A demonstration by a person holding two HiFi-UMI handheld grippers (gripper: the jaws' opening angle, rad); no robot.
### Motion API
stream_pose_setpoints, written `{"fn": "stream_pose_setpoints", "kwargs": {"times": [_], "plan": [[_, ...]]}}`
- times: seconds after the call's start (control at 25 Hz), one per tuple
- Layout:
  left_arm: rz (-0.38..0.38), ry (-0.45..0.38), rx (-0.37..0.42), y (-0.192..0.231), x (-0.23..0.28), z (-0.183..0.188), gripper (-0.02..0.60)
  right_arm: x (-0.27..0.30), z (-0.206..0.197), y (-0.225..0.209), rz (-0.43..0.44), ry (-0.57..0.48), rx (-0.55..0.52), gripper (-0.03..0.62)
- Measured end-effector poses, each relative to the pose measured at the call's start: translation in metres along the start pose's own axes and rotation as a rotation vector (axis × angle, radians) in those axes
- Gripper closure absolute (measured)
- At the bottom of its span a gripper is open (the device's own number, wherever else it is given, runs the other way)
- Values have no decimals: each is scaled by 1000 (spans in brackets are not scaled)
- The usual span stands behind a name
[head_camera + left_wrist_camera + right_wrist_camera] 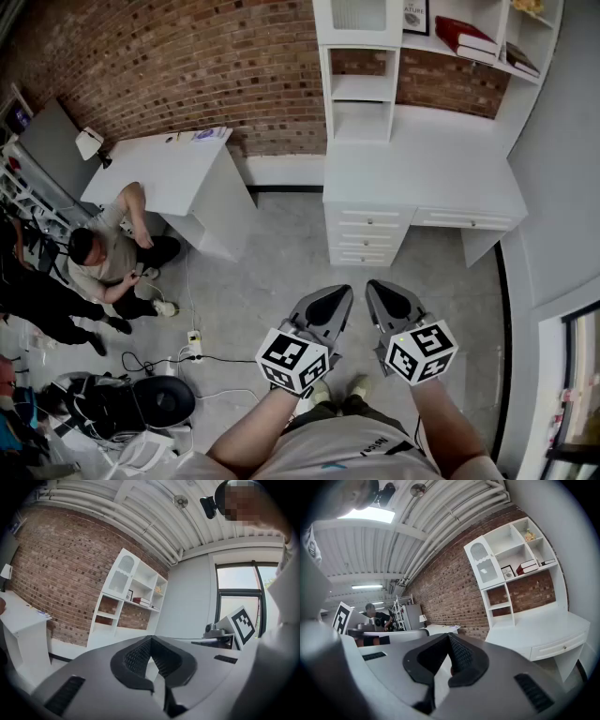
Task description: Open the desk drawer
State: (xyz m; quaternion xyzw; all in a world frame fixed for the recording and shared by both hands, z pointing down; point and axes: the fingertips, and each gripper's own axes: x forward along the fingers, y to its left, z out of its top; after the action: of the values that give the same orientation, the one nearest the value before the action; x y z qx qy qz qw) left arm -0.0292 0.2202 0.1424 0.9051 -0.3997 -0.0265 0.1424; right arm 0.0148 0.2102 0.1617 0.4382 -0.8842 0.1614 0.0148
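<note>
The white desk with a shelf hutch stands against the brick wall, well ahead of me. Its wide drawer and the stack of small drawers are all closed. The wide drawer with its knob also shows in the right gripper view. My left gripper and right gripper hover side by side over the floor, far short of the desk. In its own view the left gripper is shut and holds nothing. So is the right gripper.
A second white desk stands at the left, with a person sitting on the floor beside it. A power strip and cables lie at the lower left. Books lie on the hutch shelf. A grey wall bounds the right.
</note>
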Motion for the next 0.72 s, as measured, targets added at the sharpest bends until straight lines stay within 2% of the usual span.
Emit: {"fn": "stream_pose_setpoints", "kwargs": {"times": [0.4,0.72], "plan": [[11,-7,-7,-8,13,0,572,-6,3,-9,24,-4,3,577],[63,-28,-19,7,18,2,572,-16,14,-52,26,-97,208,576]]}}
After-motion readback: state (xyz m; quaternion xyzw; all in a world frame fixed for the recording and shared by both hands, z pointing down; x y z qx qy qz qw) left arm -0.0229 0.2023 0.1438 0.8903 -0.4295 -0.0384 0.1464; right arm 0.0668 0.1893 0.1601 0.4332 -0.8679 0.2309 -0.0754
